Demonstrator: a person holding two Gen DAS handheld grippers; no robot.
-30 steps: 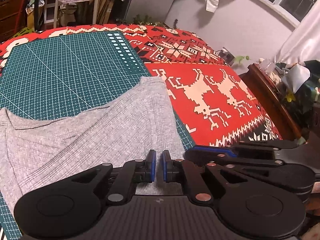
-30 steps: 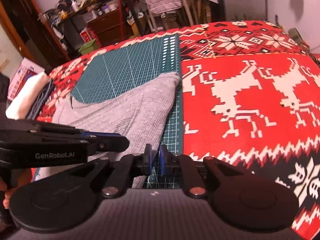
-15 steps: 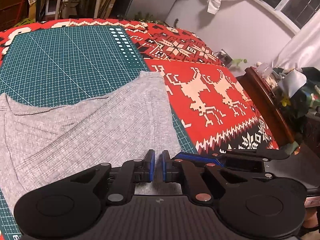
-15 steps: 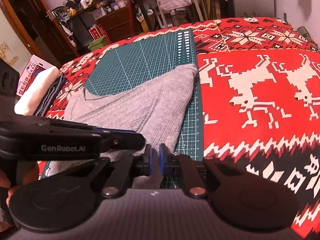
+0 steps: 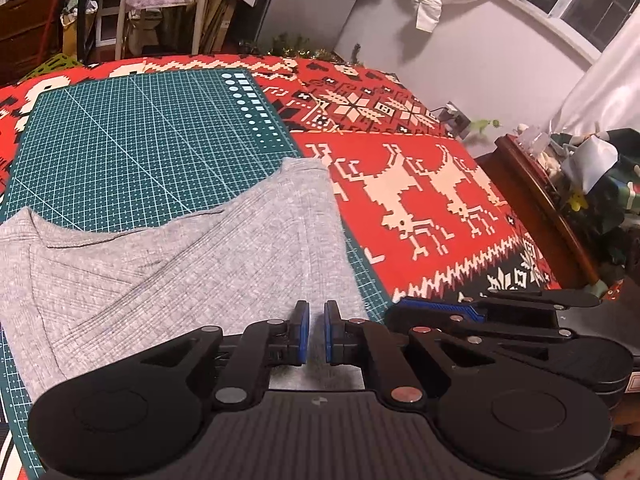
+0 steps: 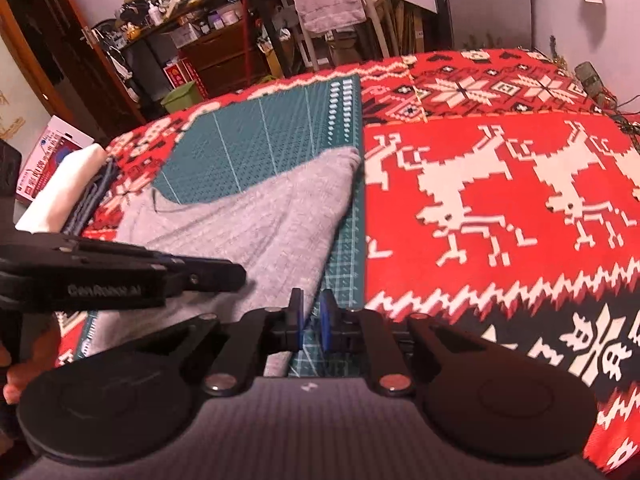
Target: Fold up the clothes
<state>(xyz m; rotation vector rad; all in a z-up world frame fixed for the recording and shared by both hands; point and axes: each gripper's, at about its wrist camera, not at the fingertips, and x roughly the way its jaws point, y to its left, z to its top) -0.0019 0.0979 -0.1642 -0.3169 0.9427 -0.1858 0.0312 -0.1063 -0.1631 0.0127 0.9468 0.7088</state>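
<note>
Ahead of my left gripper (image 5: 316, 334) a grey garment (image 5: 192, 264) lies on the mat (image 5: 132, 148). Both pairs of fingers stand slightly parted, holding nothing; the right gripper (image 6: 310, 326) hovers at the garment's edge. I'd pinch both near corners evenly.

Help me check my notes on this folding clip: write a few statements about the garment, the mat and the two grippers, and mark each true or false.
1. The grey garment lies partly on the green cutting mat. True.
2. The left gripper has lifted the garment clear of the mat. False: the cloth lies flat.
3. The right gripper is over the mat's near right edge, beside the garment's edge. True.
4. The blanket under the mat is plain blue. False: it is red with white reindeer.
5. Both grippers' jaws show a narrow gap. True.
</note>
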